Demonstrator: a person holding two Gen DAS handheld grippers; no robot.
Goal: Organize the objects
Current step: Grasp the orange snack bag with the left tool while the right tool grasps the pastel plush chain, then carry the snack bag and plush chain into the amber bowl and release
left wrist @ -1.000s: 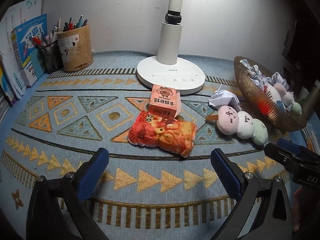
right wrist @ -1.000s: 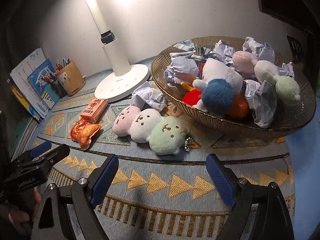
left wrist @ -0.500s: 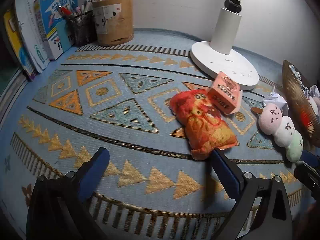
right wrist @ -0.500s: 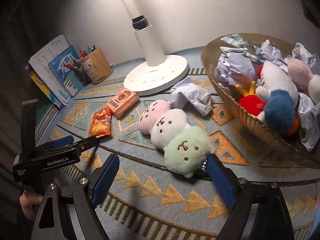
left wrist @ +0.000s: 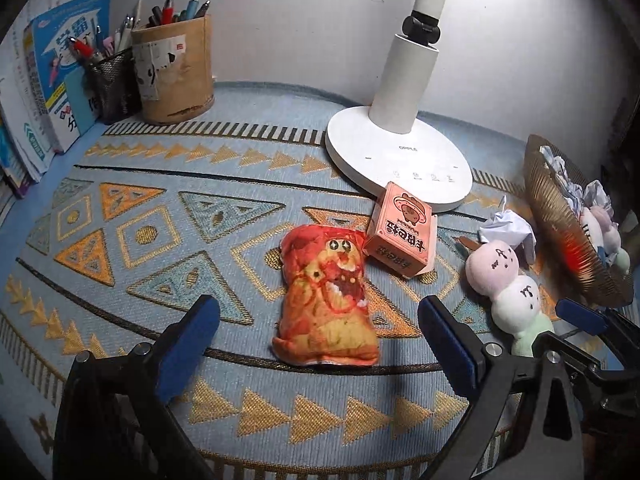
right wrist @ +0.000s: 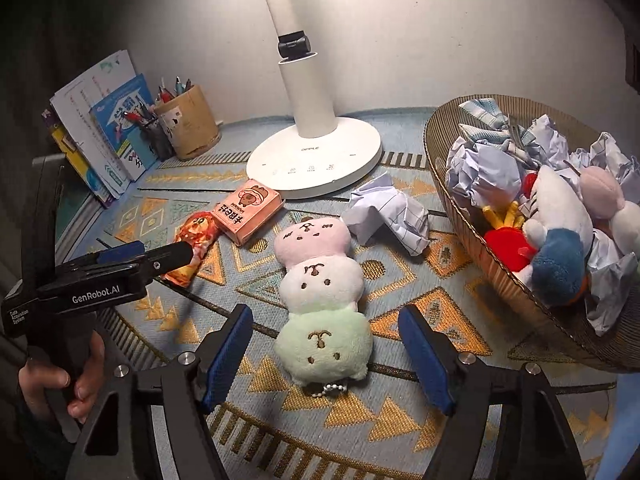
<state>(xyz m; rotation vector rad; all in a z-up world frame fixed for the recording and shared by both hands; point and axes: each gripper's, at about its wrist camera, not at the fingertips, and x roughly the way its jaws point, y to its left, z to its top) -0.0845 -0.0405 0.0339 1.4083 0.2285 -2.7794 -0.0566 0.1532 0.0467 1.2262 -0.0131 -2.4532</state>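
An orange snack-bag plush lies on the patterned mat, its near end between the fingertips of my open left gripper. A pink carton leans against its far end. A pink-white-green dango plush lies lengthwise, its green end between the fingertips of my open right gripper. A crumpled paper ball lies beyond it. The woven basket on the right holds paper balls and plush toys. The left gripper also shows in the right wrist view, over the snack-bag plush.
A white desk lamp stands at the back centre. A brown pen cup, a mesh pen holder and upright books stand at the back left. The mat's front edge lies below both grippers.
Both grippers have swung and moved in. The snack-bag plush now sits centred between the left fingers, and the dango plush between the right fingers. Both jaws stay open.
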